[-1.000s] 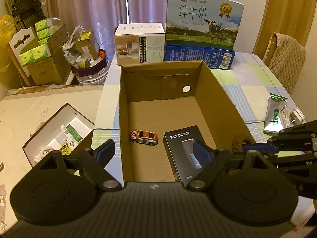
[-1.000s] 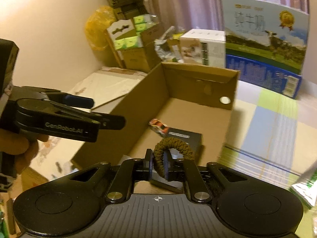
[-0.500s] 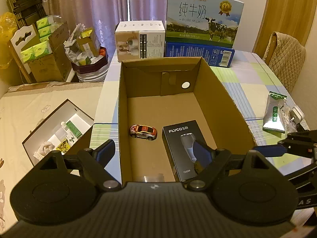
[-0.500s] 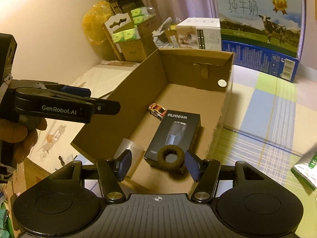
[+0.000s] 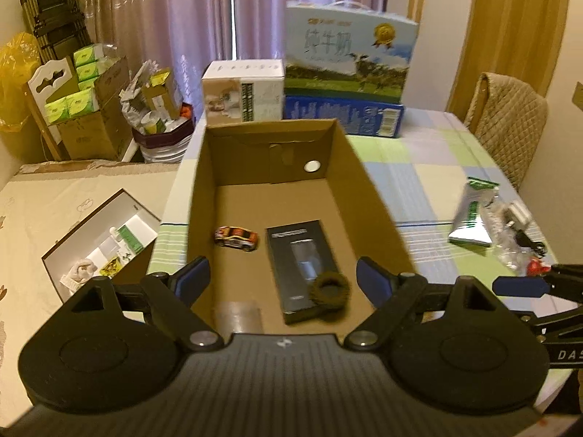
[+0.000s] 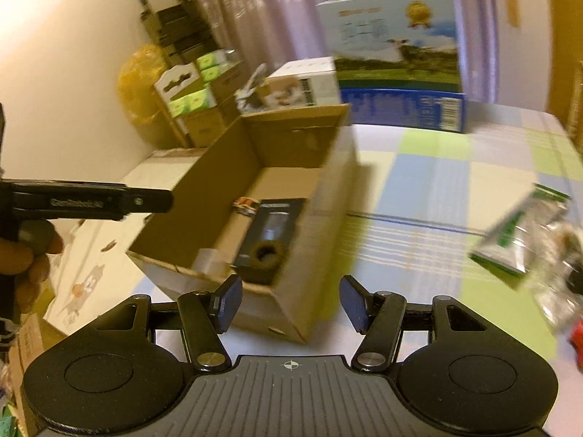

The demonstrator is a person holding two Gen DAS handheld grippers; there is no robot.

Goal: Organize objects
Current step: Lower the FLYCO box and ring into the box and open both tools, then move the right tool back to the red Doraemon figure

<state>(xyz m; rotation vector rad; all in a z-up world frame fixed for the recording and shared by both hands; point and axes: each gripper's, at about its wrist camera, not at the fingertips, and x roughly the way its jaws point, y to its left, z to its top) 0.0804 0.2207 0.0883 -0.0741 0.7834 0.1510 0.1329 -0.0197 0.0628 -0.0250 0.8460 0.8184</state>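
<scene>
My left gripper hovers over the cardboard box, fingers spread, empty; my right gripper, likewise released, sits outside the box's near wall; inside lie a toy car, a black carton and a braided ring resting on the carton.

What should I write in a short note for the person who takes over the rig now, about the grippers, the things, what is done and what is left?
Left gripper: open, holds nothing, above the near end of the cardboard box.
Right gripper: open, holds nothing, over the table beside the box.
Done: in the box lie the toy car, the black product box with the brown braided ring on its near end, and a clear item at the near wall.
Left: the green-and-silver packet, the clear bag of small parts and a small red thing lie on the tablecloth to the right.
</scene>
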